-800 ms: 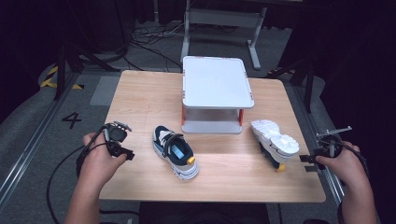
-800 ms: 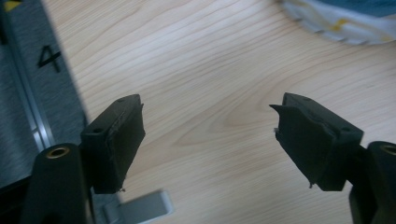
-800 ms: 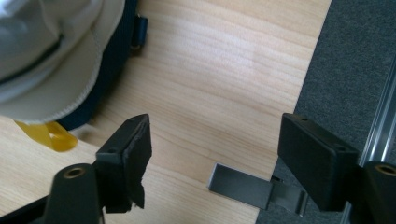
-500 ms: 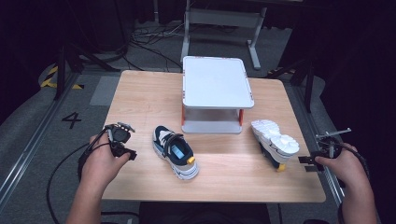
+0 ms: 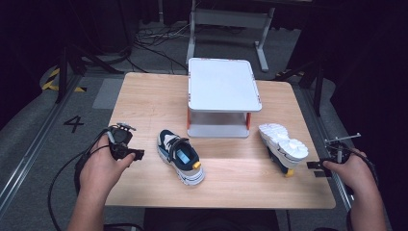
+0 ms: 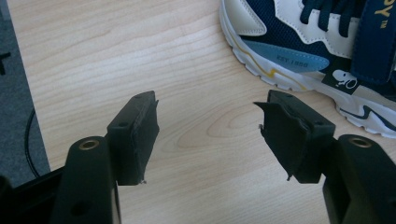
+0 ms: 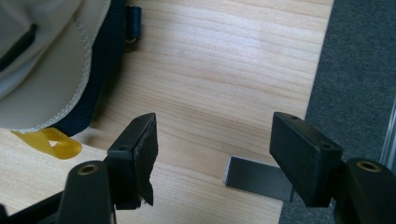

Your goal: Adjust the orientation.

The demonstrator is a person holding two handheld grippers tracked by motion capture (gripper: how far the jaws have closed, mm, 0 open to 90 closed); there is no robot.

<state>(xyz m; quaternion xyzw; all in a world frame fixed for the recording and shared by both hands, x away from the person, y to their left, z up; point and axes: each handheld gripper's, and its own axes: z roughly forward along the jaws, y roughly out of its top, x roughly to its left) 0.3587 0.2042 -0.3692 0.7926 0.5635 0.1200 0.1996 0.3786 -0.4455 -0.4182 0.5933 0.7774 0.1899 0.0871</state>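
The left gripper [image 5: 136,155] rests at the table's [image 5: 144,96] near left, jaws released, just left of the upright shoe [image 5: 182,156]; the right gripper [image 5: 315,166], also released, sits by the overturned shoe [image 5: 283,145]. In the left gripper view, that shoe's side lies far right: approach squarely. In the right gripper view, aim for the heel with its yellow loop [image 7: 46,141].

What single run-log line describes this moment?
left hand-held gripper: open, beside upright sneaker | right hand-held gripper: open, beside tipped sneaker | shelf: bare
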